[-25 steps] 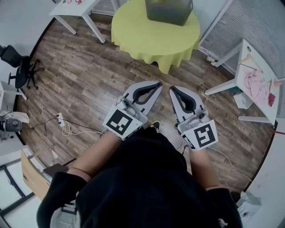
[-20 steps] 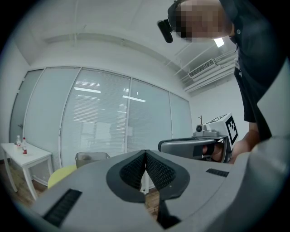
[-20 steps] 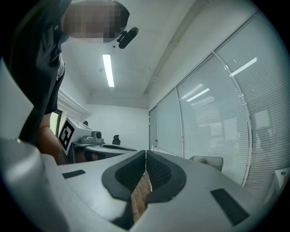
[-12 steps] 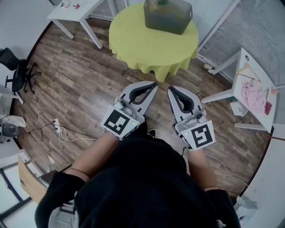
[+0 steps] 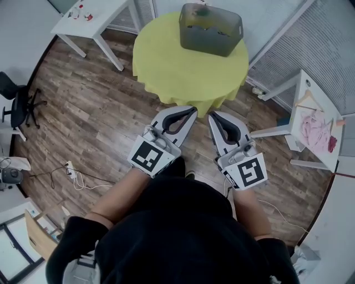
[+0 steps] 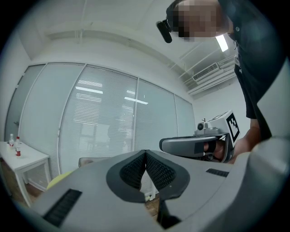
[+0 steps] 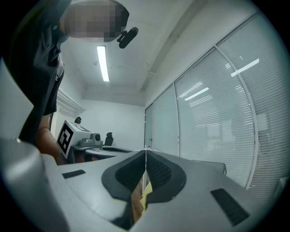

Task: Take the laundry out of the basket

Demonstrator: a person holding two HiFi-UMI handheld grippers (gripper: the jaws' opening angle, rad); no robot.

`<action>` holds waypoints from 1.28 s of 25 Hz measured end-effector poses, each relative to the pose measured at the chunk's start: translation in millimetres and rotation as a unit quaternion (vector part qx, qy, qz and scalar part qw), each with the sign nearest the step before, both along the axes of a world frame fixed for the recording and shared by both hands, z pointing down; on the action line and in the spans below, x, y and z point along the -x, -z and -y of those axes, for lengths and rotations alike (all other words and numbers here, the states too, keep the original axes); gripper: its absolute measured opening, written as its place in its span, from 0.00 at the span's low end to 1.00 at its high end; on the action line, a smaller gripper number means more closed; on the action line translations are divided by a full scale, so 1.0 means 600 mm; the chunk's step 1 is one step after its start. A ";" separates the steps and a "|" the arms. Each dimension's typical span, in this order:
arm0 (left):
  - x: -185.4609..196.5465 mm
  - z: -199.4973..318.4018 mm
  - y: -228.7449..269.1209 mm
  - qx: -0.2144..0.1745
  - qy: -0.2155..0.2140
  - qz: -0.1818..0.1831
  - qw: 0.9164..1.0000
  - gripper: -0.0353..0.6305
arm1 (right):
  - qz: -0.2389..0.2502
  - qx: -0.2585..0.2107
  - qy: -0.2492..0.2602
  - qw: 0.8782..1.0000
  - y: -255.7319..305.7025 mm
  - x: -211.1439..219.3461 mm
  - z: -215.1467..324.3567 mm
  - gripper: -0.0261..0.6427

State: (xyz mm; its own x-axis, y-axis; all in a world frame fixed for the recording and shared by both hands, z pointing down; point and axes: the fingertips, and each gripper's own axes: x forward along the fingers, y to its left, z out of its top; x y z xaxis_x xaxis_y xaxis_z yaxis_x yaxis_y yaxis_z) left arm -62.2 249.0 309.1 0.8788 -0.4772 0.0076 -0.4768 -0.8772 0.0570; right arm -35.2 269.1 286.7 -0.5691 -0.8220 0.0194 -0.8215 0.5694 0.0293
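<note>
A grey laundry basket (image 5: 211, 29) stands on the far side of a round table under a yellow-green cloth (image 5: 188, 66); some laundry shows inside, too small to make out. My left gripper (image 5: 192, 110) and right gripper (image 5: 212, 116) are held side by side over the wooden floor, short of the table's near edge. Both are shut with nothing between their jaws. In the left gripper view the left gripper (image 6: 145, 153) points up at the window blinds, with the right gripper (image 6: 195, 145) beside it. The right gripper view shows the right gripper (image 7: 145, 154) the same way.
A white table (image 5: 95, 16) with small bottles stands at the back left. At the right a white table (image 5: 319, 119) carries pink cloth. An office chair (image 5: 16, 100) and a floor cable (image 5: 83, 175) lie at the left. Blinds run along the far wall.
The table and basket have come further into the head view and nearer. Both grippers have stayed shut and side by side, now closer to the table's edge.
</note>
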 end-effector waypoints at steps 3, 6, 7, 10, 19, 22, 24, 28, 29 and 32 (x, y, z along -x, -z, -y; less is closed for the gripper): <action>0.008 0.043 0.003 0.001 -0.004 -0.006 1.000 0.07 | -0.006 -0.001 -0.006 1.000 0.003 0.010 0.042 0.07; 0.010 0.079 0.007 -0.003 -0.012 -0.007 1.000 0.07 | -0.007 0.001 -0.011 1.000 0.001 0.014 0.080 0.07; 0.010 0.090 0.007 -0.005 -0.016 -0.007 1.000 0.07 | -0.006 0.002 -0.014 1.000 0.000 0.015 0.093 0.07; 0.016 0.120 0.009 -0.005 -0.025 -0.010 1.000 0.07 | -0.002 0.006 -0.022 1.000 -0.003 0.023 0.125 0.07; 0.025 0.184 0.000 0.002 -0.038 -0.012 0.999 0.07 | 0.018 -0.007 -0.073 0.997 -0.005 0.003 0.180 0.07; 0.011 0.195 -0.001 0.003 -0.042 -0.010 0.999 0.07 | 0.024 -0.006 -0.066 0.997 -0.006 -0.006 0.191 0.07; 0.000 0.204 -0.003 0.005 -0.043 -0.007 0.999 0.07 | 0.023 -0.007 -0.059 0.998 -0.006 -0.011 0.202 0.07; -0.028 0.226 -0.003 0.004 -0.041 -0.007 0.999 0.07 | 0.017 -0.005 -0.047 0.999 -0.011 -0.030 0.227 0.07; -0.036 0.231 -0.007 0.006 -0.041 -0.001 0.999 0.07 | 0.018 -0.003 -0.044 0.999 -0.013 -0.038 0.234 0.07; -0.062 0.250 -0.023 0.011 -0.042 0.027 0.999 0.07 | 0.018 0.002 -0.029 0.999 -0.017 -0.065 0.258 0.07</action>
State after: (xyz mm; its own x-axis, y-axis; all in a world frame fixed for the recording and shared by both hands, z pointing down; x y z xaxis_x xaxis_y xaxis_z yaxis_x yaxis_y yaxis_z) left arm -24.8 99.2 322.9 0.9139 -0.4008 0.0650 -0.4042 -0.9131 0.0536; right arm 4.0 114.0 297.1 -0.5202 -0.8541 0.0030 -0.8541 0.5202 -0.0022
